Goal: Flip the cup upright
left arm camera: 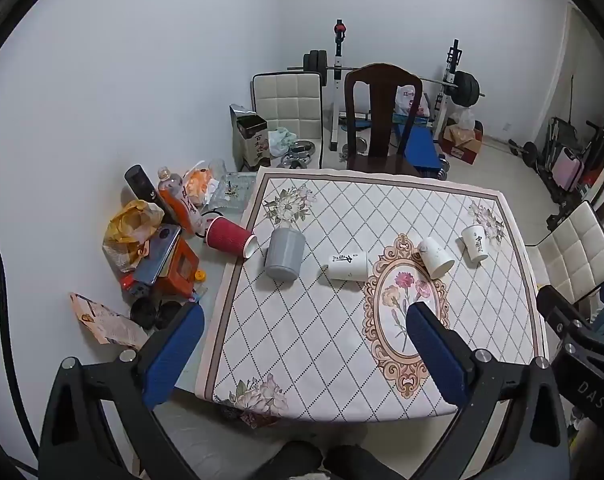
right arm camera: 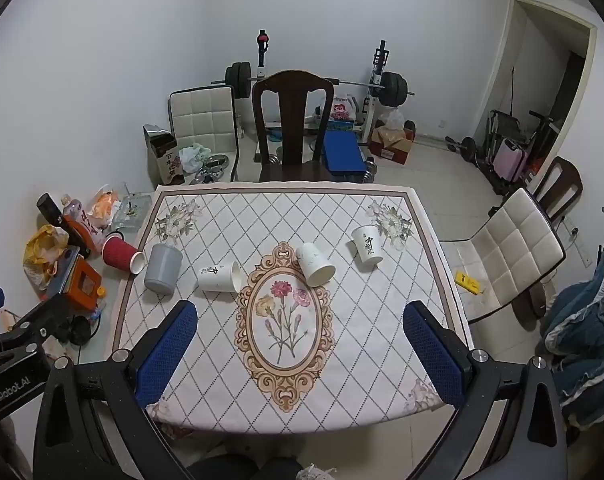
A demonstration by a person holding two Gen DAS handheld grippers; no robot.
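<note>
Several cups lie on their sides on the patterned tablecloth (left arm camera: 342, 344): a red ribbed cup (left arm camera: 229, 237) at the left edge, a grey cup (left arm camera: 284, 253), a white cup with black writing (left arm camera: 348, 266), a plain white cup (left arm camera: 435, 257) and another written white cup (left arm camera: 474, 243). The right wrist view shows the same row: red (right arm camera: 122, 258), grey (right arm camera: 163, 268), white (right arm camera: 219, 276), white (right arm camera: 315, 264), white (right arm camera: 367, 247). My left gripper (left arm camera: 304, 320) is open and empty above the near table. My right gripper (right arm camera: 299, 318) is open and empty too.
Clutter sits left of the cloth: a bottle (left arm camera: 177, 200), a yellow bag (left arm camera: 131, 226), an orange box (left arm camera: 177, 268). A dark wooden chair (left arm camera: 382, 116) stands at the far side, a white padded chair (right arm camera: 510, 248) at the right. Gym equipment (left arm camera: 458, 80) lines the back wall.
</note>
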